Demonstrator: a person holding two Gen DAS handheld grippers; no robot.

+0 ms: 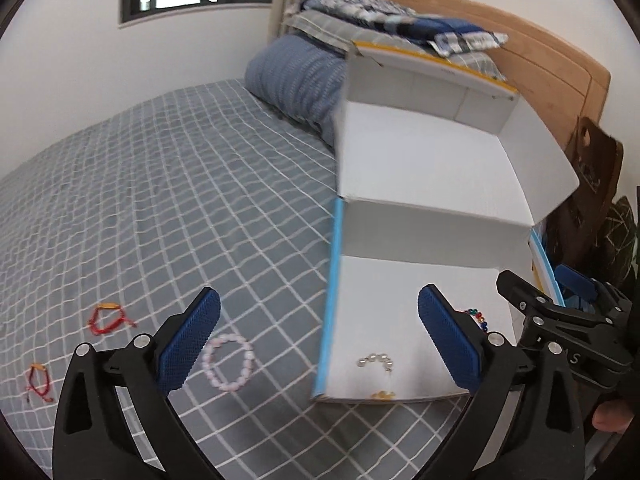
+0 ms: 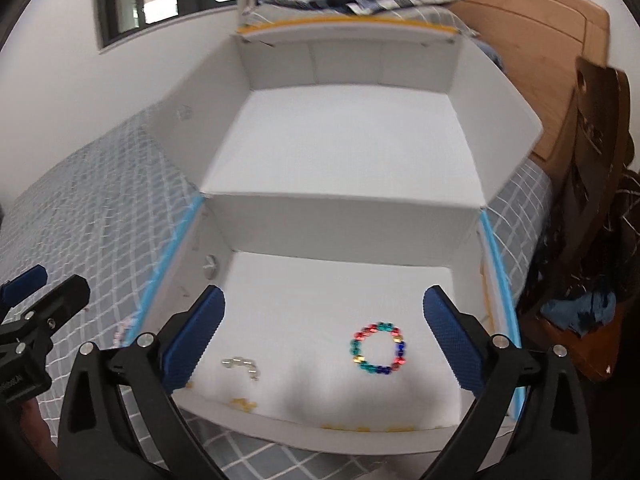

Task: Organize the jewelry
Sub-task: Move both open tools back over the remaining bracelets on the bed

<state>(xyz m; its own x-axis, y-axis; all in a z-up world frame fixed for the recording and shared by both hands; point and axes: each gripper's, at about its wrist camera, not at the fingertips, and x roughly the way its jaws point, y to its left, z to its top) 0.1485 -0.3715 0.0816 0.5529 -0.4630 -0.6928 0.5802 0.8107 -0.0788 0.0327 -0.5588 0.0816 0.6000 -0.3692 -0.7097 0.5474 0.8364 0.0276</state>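
A white cardboard box (image 1: 420, 280) with blue edges lies open on the bed; it also shows in the right wrist view (image 2: 344, 292). Inside it lie a multicoloured bead bracelet (image 2: 379, 349) and a small silver bead piece (image 2: 242, 366), which also shows in the left wrist view (image 1: 377, 361). On the bedspread left of the box lie a pink bead bracelet (image 1: 228, 362) and two red string bracelets (image 1: 107, 319) (image 1: 39, 382). My left gripper (image 1: 320, 338) is open and empty, over the box's left edge. My right gripper (image 2: 324, 334) is open and empty above the box floor.
The grey checked bedspread (image 1: 160, 200) covers the bed. Pillows and folded bedding (image 1: 360, 28) lie behind the box against a wooden headboard (image 1: 560, 64). Dark bags and clothes (image 2: 592, 240) hang at the right. The box lid (image 2: 344, 140) stands open behind.
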